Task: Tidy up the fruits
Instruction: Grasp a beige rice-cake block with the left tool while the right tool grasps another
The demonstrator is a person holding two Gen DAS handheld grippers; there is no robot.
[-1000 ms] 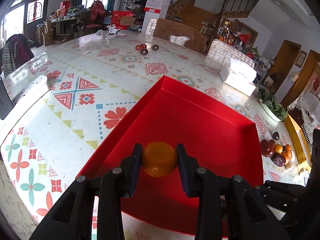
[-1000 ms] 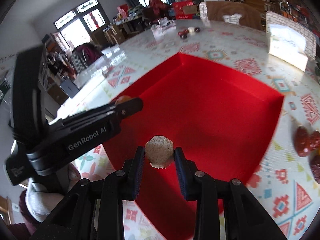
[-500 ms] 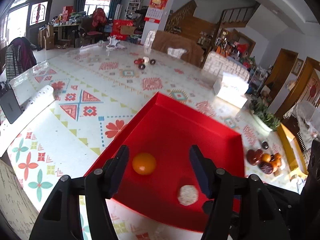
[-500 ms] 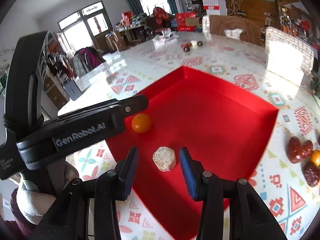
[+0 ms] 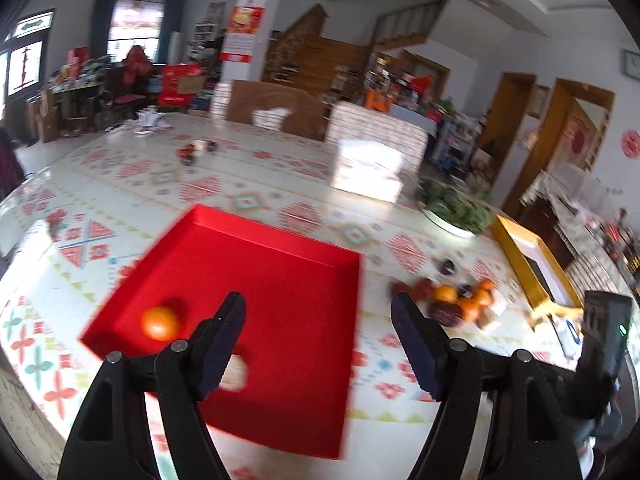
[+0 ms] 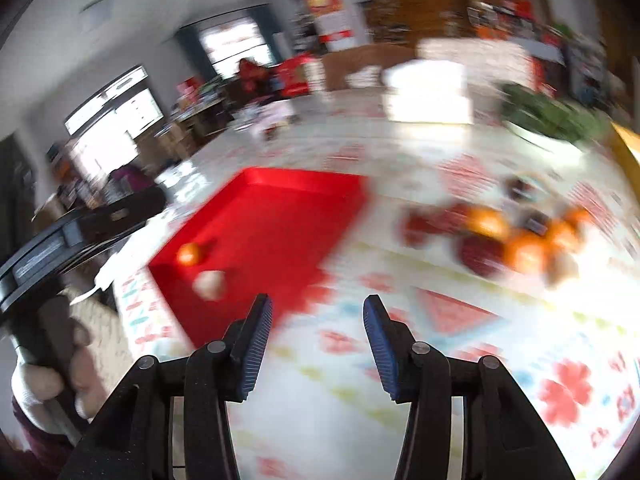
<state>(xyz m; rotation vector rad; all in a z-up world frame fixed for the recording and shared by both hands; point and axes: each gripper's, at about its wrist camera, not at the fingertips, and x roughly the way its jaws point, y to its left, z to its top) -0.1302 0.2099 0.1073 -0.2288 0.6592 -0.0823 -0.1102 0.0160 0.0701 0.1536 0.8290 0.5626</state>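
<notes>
Surface (image 5: 120, 176) — one, patterned cloth in red, teal and yellow motifs, running to the far chairs at 12 o'clock; broad bare stretches lie at 10 o'clock of the tray and in the strip between the tray and the fruit pile.

Red tray (image 5: 280, 264) — one, shallow, square-cornered, raised rim on all four sides; its near edge lies close to the surface's near edge. Most of its floor is bare.

White box (image 5: 368, 174) — one, at 1 o'clock of the tray, well apart from it. Any writing on it is too blurred to read.

Planter of greenery (image 5: 456, 208) — one, at 2 o'clock. Yellow-framed box (image 5: 532, 268) — one, just past the fruit pile.

Left tool (image 5: 318, 334) — one, jaws spread wide and just been opening, nothing between them; it hangs over the tray's near right part. The right-wrist view shows printing on its body, unreadable through blur.

Right tool (image 6: 318, 330) — one, jaws apart and just been opening, nothing between them, bare cloth beneath.

Fruit pile (image 5: 460, 304) — one cluster at 3 o'clock of the tray, on the cloth outside it: orange and dark red pieces; count uncertain through blur.

Orange fruit (image 5: 159, 322) — one, in the tray's near left corner.

Pale round piece (image 5: 236, 372) — one, in the tray near its front rim, just beside the orange fruit, partly hidden by the left tool's finger.
</notes>
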